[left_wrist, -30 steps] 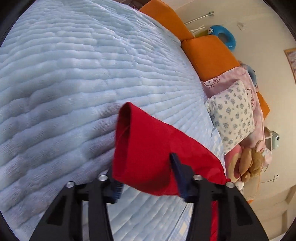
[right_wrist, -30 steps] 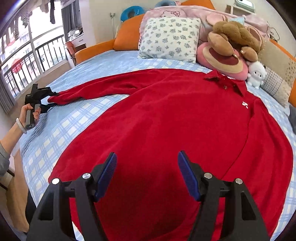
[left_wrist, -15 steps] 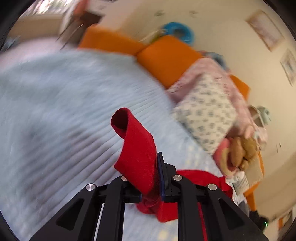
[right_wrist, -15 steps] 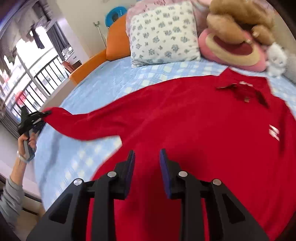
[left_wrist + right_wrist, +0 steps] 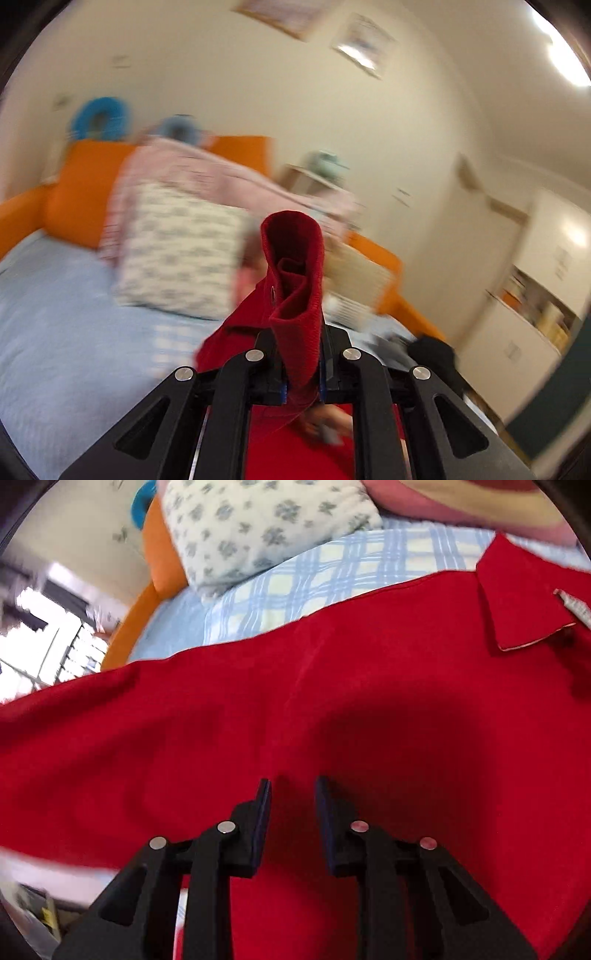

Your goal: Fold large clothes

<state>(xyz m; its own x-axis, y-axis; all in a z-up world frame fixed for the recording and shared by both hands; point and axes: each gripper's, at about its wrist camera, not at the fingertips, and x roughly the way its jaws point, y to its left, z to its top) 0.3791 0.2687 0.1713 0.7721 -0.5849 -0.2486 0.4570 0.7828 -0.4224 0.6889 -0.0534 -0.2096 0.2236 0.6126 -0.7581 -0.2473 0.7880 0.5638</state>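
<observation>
With the left gripper (image 5: 301,373) clenched on the lifted cuff (image 5: 295,273) and the right gripper (image 5: 291,812) parted over the shirt (image 5: 258,720) on the bed (image 5: 332,576), the cuff could slip loose mid-fold.

Your left wrist view is heavily motion-blurred: the floral pillow (image 5: 177,254) and wall smear, while ceiling lights flare at upper right. Your right wrist view is sharper at centre, where a soft shadow falls on the red garment (image 5: 369,716); overexposed window glare fills its left edge. Both frames curve at the edges.
</observation>
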